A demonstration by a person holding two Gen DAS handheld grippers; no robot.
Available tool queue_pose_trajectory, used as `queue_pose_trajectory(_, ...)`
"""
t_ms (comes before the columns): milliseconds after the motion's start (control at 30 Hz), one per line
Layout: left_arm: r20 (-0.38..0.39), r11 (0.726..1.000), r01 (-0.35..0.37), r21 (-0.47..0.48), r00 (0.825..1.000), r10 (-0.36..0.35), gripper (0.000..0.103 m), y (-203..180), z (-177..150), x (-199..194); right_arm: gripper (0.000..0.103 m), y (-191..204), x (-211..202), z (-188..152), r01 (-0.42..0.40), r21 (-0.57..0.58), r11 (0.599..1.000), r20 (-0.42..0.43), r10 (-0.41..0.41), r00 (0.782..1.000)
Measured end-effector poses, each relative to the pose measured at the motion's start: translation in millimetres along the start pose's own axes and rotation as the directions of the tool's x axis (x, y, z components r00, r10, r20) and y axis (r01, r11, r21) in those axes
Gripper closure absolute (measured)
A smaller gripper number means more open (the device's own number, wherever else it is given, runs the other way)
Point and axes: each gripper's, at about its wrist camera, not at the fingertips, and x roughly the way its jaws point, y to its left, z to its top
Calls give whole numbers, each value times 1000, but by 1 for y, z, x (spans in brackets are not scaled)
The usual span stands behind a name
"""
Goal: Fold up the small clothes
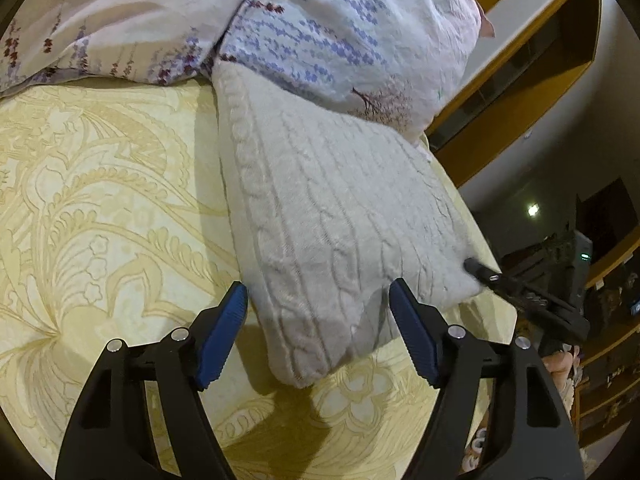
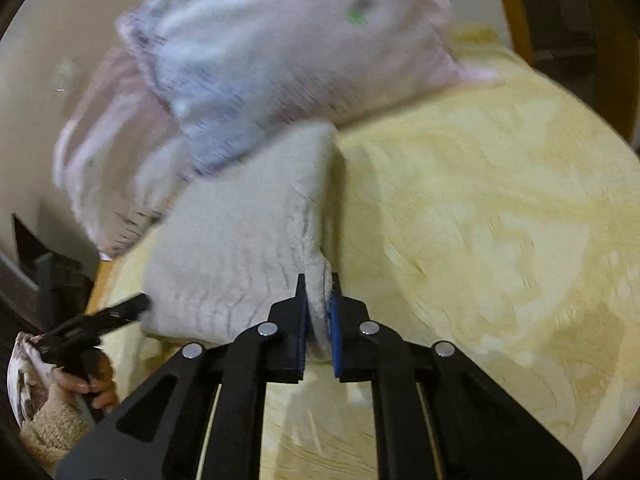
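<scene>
Lying on the yellow bed (image 1: 100, 200), the knit (image 1: 328, 216) was already folded into a thick, narrow bundle, so by my judgement the main folds were made and only a last fold or a squaring-up remained. Its far end touched the flowered pillow (image 1: 340, 40), and its near end pointed back toward the left tongs (image 1: 318, 312). Those left tongs stood apart, their blue pads either side of the knit's near corner without pressing it, hovering just above. The right tongs (image 2: 319, 304) were clamped on the knit's near edge, a lip of cloth pinched between their pads; the right view was blurred, so how much cloth they held was hard to tell. The knit itself was pale grey-white, soft and fuzzy, with cable ribs running its length and rounded, puffy edges where the layers doubled. It looked bulky and springy, likely to loosen if released carelessly. No other clothes showed on the bed.
</scene>
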Motion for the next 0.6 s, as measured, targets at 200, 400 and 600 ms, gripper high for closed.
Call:
queue_pose_trajectory(200, -2, 1000, 27, -16, 1000, -27, 29, 0, 2, -1, 81, 4, -7, 11, -52, 8, 999, -10, 52, 999)
queue_pose_trajectory(400, 51, 996, 39, -85, 998, -35, 29, 19, 31, -13, 51, 5, -5, 54, -107, 79, 991, 28, 105, 994)
queue_pose_trajectory(600, 43, 991, 19, -131, 999, -14, 29, 40, 65, -2, 51, -2, 37, 104, -125, 174, 977, -29, 132, 991)
